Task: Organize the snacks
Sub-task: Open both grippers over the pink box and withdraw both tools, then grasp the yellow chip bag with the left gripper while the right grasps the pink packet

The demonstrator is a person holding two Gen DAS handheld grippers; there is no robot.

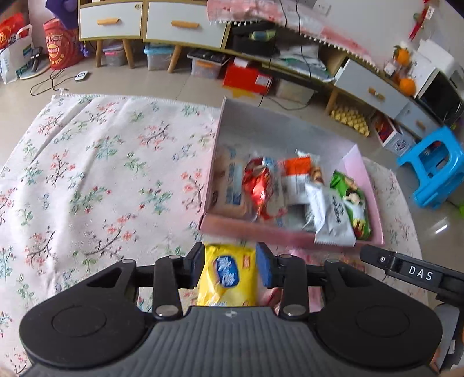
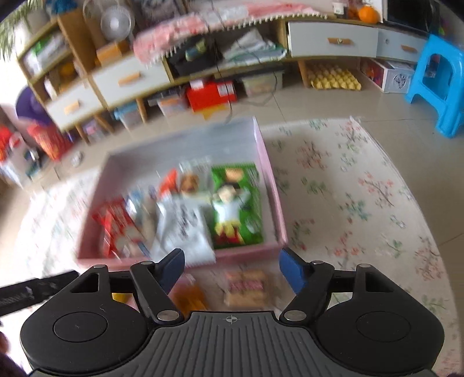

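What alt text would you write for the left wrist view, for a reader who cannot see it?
The left hand-held gripper has a yellow snack packet between its fingers, just in front of a pink box holding several snack packets. The box sits on a floral cloth; low cabinets stand behind.

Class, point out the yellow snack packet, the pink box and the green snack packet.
yellow snack packet [image 1: 226, 275], left wrist view, blue label.
pink box [image 1: 249, 232], left wrist view, near wall.
green snack packet [image 2: 236, 203], right wrist view, middle.
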